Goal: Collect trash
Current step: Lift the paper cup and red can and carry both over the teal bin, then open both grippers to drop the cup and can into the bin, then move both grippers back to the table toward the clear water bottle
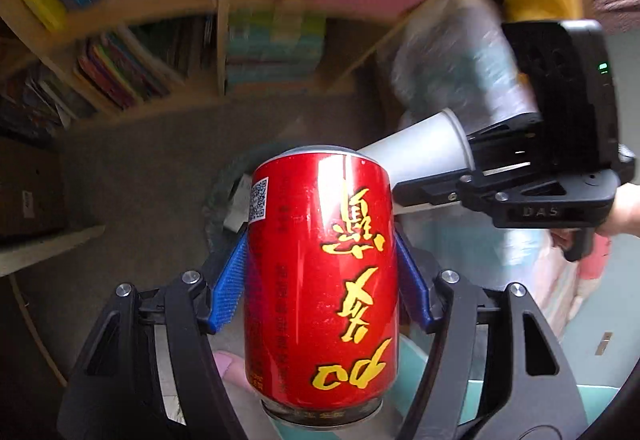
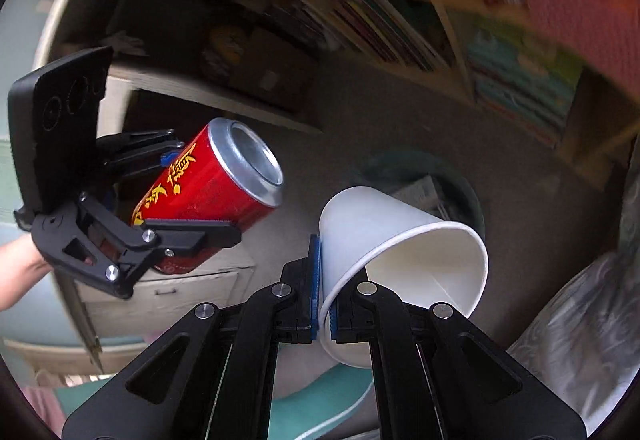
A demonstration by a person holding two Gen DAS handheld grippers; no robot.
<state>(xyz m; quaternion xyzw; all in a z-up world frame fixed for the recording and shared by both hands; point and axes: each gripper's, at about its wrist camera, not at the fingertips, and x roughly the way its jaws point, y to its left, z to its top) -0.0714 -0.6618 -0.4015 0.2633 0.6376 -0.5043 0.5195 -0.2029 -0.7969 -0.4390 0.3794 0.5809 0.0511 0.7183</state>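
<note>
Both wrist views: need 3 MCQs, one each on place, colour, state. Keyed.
1. What lies on the floor beyond the white paper cup?
A dark round bin
B bucket
C stool

2. What colour is the lettering on the red metal drink can?
A white
B yellow
C black

3. How do the right tongs hold the cup?
A by its base
B around its body
C shut on its rim wall

Key: A, the dark round bin shows past the cup; B, yellow characters; C, the rim is pinched between blue pads.

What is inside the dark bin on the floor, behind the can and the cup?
Some pale paper shows inside the bin. The white cup covers its near part, and the red can hides most of it in the left view.
</note>
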